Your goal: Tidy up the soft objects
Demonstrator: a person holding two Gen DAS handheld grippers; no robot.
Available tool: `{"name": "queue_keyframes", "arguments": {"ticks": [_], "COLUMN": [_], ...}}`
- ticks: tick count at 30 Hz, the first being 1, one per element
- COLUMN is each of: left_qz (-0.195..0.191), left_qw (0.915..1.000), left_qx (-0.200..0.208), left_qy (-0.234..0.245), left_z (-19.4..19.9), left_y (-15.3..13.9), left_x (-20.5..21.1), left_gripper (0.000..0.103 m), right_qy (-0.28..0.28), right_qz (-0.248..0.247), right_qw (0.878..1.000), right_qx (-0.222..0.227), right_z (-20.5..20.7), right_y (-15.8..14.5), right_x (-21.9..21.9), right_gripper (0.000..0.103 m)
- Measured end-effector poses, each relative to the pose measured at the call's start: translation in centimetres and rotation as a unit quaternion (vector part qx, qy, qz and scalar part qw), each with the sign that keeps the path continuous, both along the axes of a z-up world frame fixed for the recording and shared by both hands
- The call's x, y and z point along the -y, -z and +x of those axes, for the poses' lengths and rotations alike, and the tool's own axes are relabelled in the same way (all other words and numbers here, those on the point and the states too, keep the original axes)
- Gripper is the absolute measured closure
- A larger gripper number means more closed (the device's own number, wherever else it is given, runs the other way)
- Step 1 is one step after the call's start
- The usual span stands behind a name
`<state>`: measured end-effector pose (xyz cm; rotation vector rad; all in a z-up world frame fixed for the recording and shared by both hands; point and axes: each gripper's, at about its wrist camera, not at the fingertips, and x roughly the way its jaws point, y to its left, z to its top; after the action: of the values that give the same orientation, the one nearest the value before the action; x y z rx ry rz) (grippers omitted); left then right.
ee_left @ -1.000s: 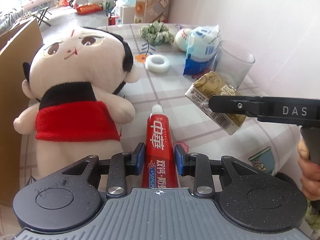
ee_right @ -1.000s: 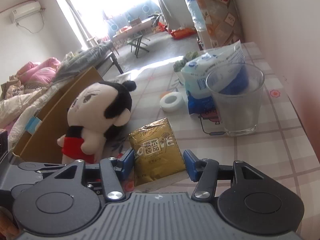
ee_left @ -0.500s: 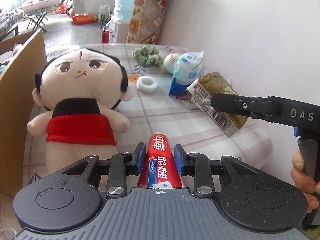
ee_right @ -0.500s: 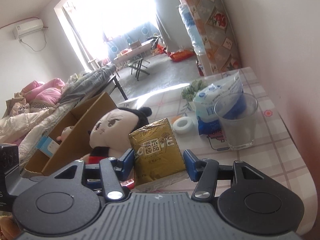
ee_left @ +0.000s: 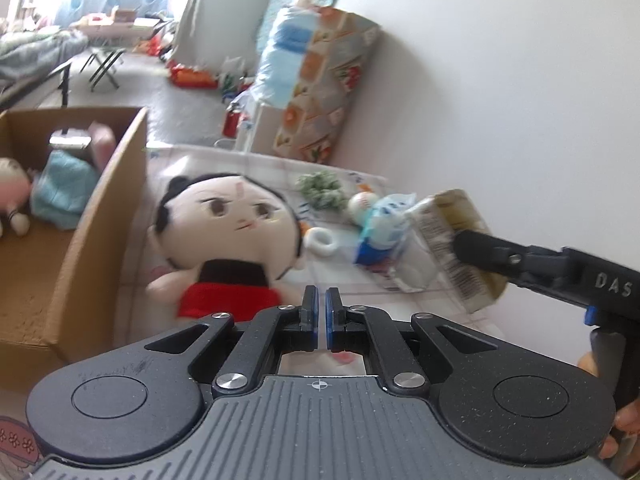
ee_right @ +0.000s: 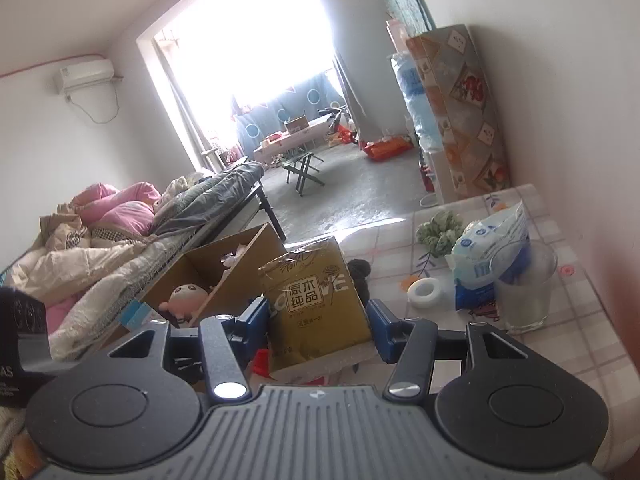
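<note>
My right gripper [ee_right: 316, 320] is shut on a gold tissue pack [ee_right: 316, 304] and holds it in the air above the table; the pack also shows in the left wrist view [ee_left: 456, 248]. My left gripper [ee_left: 319, 312] is shut and empty, raised above the table in front of a plush doll [ee_left: 228, 240] with a red skirt. The doll stands next to an open cardboard box [ee_left: 100, 216] on the left, which holds a small plush [ee_right: 186, 296] and a teal cloth [ee_left: 64, 188]. The toothpaste tube is out of view.
On the checked tablecloth [ee_right: 576, 344] lie a green scrunchie [ee_left: 324, 192], a white ball [ee_left: 362, 204], a tape roll [ee_right: 424, 290], a blue-white bag [ee_right: 488, 240] and a glass [ee_right: 524, 284]. A wall runs along the right. A bed [ee_right: 120, 232] stands at the left.
My left gripper has let go of the toothpaste tube, shut fully and risen, tilting up. My right gripper has lifted the gold pack higher and pulled back from the table.
</note>
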<state>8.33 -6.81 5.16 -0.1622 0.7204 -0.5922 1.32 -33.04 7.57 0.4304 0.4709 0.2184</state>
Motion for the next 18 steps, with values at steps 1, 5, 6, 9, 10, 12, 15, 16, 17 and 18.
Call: {"name": "queue_keyframes", "arguments": {"ticks": [1, 5, 6, 9, 10, 12, 15, 16, 17, 18], "left_qz": [0.001, 0.010, 0.010, 0.009, 0.015, 0.028, 0.045, 0.049, 0.057, 0.064], "left_qw": [1.0000, 0.9997, 0.9996, 0.9993, 0.9989, 0.9973, 0.9947, 0.9938, 0.9922, 0.9901], "left_qx": [-0.003, -0.018, -0.022, -0.034, -0.038, -0.046, -0.057, -0.056, -0.060, -0.071], "left_qy": [-0.005, -0.013, -0.012, 0.012, 0.024, 0.049, 0.073, 0.082, 0.093, 0.103], "left_z": [0.2, 0.2, 0.1, -0.2, -0.4, -0.9, -1.4, -1.6, -1.8, -1.9], "left_y": [0.2, 0.9, 1.0, 1.8, 2.1, 2.6, 3.9, 4.3, 4.7, 5.2], "left_x": [-0.7, -3.0, -3.5, -3.8, -3.5, -2.6, -1.0, -0.4, 0.3, 1.1], "left_gripper": [0.099, 0.098, 0.097, 0.094, 0.093, 0.087, 0.075, 0.071, 0.069, 0.068], "right_qy": [0.000, 0.009, 0.010, 0.014, 0.016, 0.020, 0.025, 0.026, 0.027, 0.028], "right_qz": [0.005, 0.010, 0.012, 0.016, 0.019, 0.027, 0.037, 0.041, 0.045, 0.046], "right_qw": [1.000, 1.000, 1.000, 0.999, 0.999, 0.999, 0.998, 0.997, 0.997, 0.997], "right_qx": [-0.001, -0.016, -0.022, -0.036, -0.038, -0.041, -0.051, -0.056, -0.061, -0.063], "right_z": [0.1, 0.0, 0.1, 0.1, 0.0, -0.3, -0.7, -0.8, -1.0, -1.2], "right_y": [0.2, 1.0, 1.3, 2.4, 2.7, 3.4, 4.6, 5.0, 5.4, 5.7], "right_x": [0.1, 0.7, 0.9, 1.5, 1.7, 2.0, 2.6, 2.9, 3.1, 3.3], "right_gripper": [0.046, 0.046, 0.046, 0.046, 0.046, 0.046, 0.046, 0.046, 0.046, 0.046]}}
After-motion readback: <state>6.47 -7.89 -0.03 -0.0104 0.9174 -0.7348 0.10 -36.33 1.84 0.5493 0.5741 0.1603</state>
